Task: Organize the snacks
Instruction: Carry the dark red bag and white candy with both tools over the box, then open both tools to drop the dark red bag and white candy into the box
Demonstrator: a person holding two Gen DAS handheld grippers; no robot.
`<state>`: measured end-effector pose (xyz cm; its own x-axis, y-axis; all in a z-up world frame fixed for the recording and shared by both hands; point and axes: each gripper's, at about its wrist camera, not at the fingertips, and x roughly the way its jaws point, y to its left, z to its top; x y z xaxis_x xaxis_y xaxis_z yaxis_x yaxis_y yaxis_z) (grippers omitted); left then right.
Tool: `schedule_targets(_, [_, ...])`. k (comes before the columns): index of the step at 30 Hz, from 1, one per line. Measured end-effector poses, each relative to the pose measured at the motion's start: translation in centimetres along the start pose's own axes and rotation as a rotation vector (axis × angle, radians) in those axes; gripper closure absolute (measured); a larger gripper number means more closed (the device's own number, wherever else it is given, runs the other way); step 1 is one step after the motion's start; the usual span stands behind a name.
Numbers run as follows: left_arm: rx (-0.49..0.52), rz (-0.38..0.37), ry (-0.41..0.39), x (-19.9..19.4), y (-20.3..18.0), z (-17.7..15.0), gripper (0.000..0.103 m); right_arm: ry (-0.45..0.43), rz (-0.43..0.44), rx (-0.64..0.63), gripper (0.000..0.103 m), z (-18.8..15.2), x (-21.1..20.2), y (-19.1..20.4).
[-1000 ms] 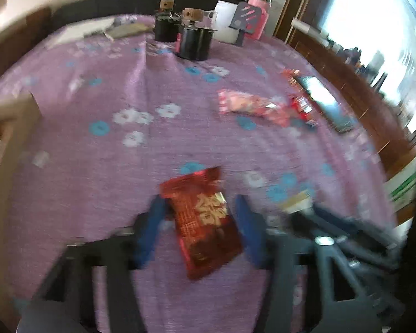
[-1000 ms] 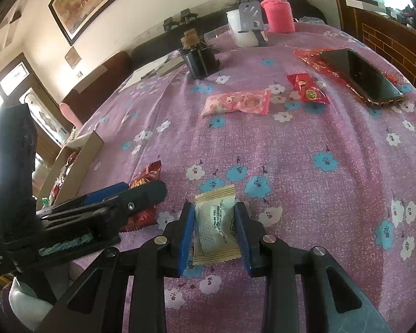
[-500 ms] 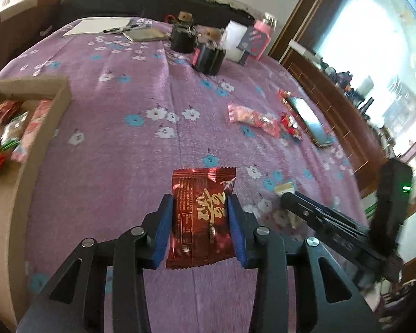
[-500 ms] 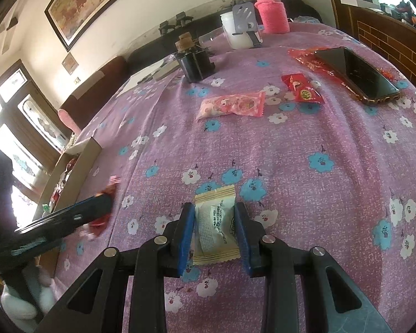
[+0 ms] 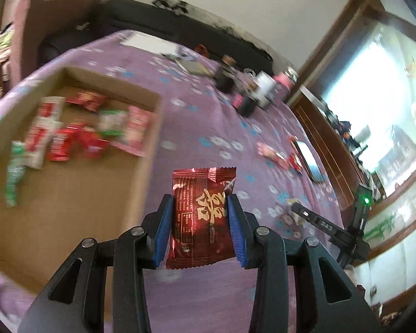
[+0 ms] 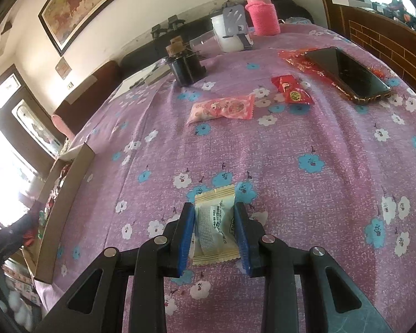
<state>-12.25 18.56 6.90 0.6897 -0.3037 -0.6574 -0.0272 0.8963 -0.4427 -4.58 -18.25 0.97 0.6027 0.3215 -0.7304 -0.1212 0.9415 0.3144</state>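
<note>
My left gripper (image 5: pixel 199 202) is shut on a dark red snack packet (image 5: pixel 202 216) and holds it above the purple tablecloth, just right of the cardboard box (image 5: pixel 149 149). The box holds several red, white, green and pink packets (image 5: pixel 77 136). My right gripper (image 6: pixel 215 211) is shut on a pale yellow packet (image 6: pixel 215 222) low over the cloth. A pink packet (image 6: pixel 222 108) and a small red packet (image 6: pixel 291 90) lie farther back on the table. The box also shows at the left in the right wrist view (image 6: pixel 66 194).
A phone (image 6: pixel 349 75) lies on red wrapping at the right. Dark jars (image 6: pixel 184 65), a white cup (image 6: pixel 230 34) and a pink bottle (image 6: pixel 260 14) stand at the back. The right gripper's body (image 5: pixel 332 227) shows in the left wrist view. A wooden cabinet (image 6: pixel 380 36) borders the right.
My left gripper has lifted the dark red packet and swung left toward the box, which now fills the left of its view. The right gripper has stayed shut on the yellow packet.
</note>
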Motion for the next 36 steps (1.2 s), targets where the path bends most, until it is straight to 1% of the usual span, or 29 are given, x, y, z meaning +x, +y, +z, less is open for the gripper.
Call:
schedule_targets(1, [-0.011,0.014,-0.013,-0.6,0.8,0.1,0.067,-0.004,-0.004,-0.008,0.073,0.0,-0.2,0.4])
schedule_targets(4, [-0.057,0.072,-0.053,-2.4,4.2,0.2,0.067,-0.002,0.041,-0.012,0.073,0.0,-0.8,2.1])
schedule_targets(6, [-0.09,0.107,-0.072,-3.2,6.1,0.1,0.067,-0.004,0.066,-0.052,0.073,0.3,-1.1,4.5])
schedule_targets(10, [-0.154,0.135,-0.082,-3.8,9.3,-0.1,0.067,0.014,0.134,-0.144,0.073,0.9,-1.0,10.0])
schedule_targets(14, [-0.191,0.158,-0.061,-3.4,11.5,-0.2,0.066,0.047,0.209,-0.242,0.073,1.1,0.1,16.3])
schedule_targets(17, [-0.195,0.17,-0.035,-2.5,12.2,0.2,0.066,0.079,0.261,-0.307,0.073,0.8,1.4,20.9])
schedule_targets(20, [-0.187,0.189,-0.017,-1.6,12.6,0.7,0.066,0.1,0.291,-0.374,0.074,0.3,2.7,25.1])
schedule_targets(24, [-0.191,0.212,0.004,-0.5,13.5,1.1,0.066,0.124,0.293,-0.465,0.074,-0.8,4.8,29.5])
schedule_targets(30, [-0.215,0.206,0.012,0.1,14.5,1.4,0.066,0.174,0.274,-0.508,0.074,-1.8,8.3,32.6])
schedule_targets(33, [-0.223,0.214,0.007,0.0,14.7,1.5,0.065,0.189,0.265,-0.519,0.074,-2.1,9.4,33.0])
schedule_targets(35, [-0.228,0.203,0.009,-0.1,14.8,1.5,0.065,0.195,0.264,-0.526,0.073,-2.3,9.8,33.2])
schedule_targets(36, [-0.23,0.196,0.009,-0.1,14.8,1.5,0.065,0.198,0.265,-0.528,0.071,-2.3,10.0,33.3])
